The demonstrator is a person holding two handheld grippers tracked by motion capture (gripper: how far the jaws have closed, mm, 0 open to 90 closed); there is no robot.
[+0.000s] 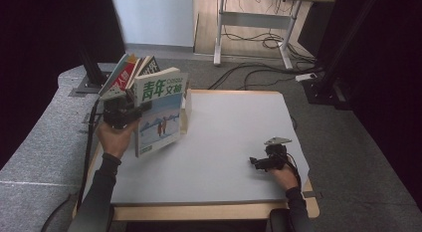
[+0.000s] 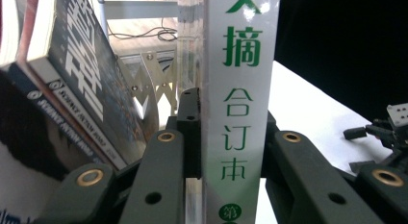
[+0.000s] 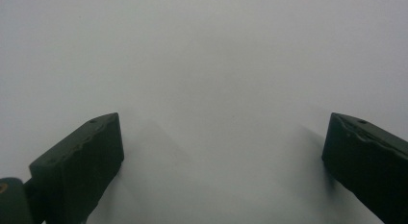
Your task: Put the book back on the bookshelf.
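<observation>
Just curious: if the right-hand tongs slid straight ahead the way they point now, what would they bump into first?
Probably nothing soon. The right tongs stand open, low over the bare white table, pointing left across it. The book in the left tongs seems off that line, though depth is unclear.

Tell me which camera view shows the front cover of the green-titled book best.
The high view: the book faces the camera, showing its green title and snowy picture, held upright in the left tool. The left gripper view shows just its white spine with green characters. The right gripper view looks at bare table.
</observation>
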